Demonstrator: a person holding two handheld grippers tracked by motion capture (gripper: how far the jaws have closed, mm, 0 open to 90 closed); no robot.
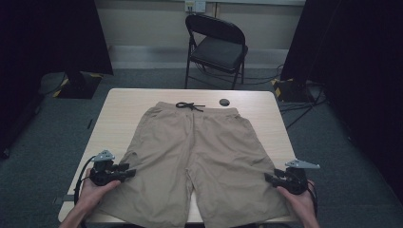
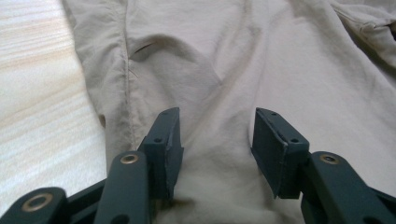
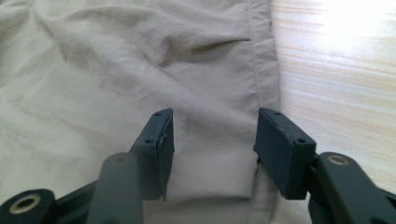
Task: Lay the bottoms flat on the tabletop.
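Shorts (image 1: 199, 156), khaki, spread flat on table (image 1: 123, 109), waistband at 12 o'clock, black drawstring (image 1: 189, 106) on top edge, legs toward 6. Left gripper (image 1: 127, 170) at 8 o'clock, held in hand (image 1: 92, 192), jaws spread over left leg's outer seam. Right gripper (image 1: 269, 178) at 4 o'clock, jaws spread over right leg's side seam. Small dark disc (image 1: 224, 102) at 1 o'clock beside waistband. Folding chair (image 1: 216, 47) beyond table.

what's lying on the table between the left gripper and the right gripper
The shorts: in the high view, both tan legs span the stretch from the left gripper to the right gripper, with nothing else there.
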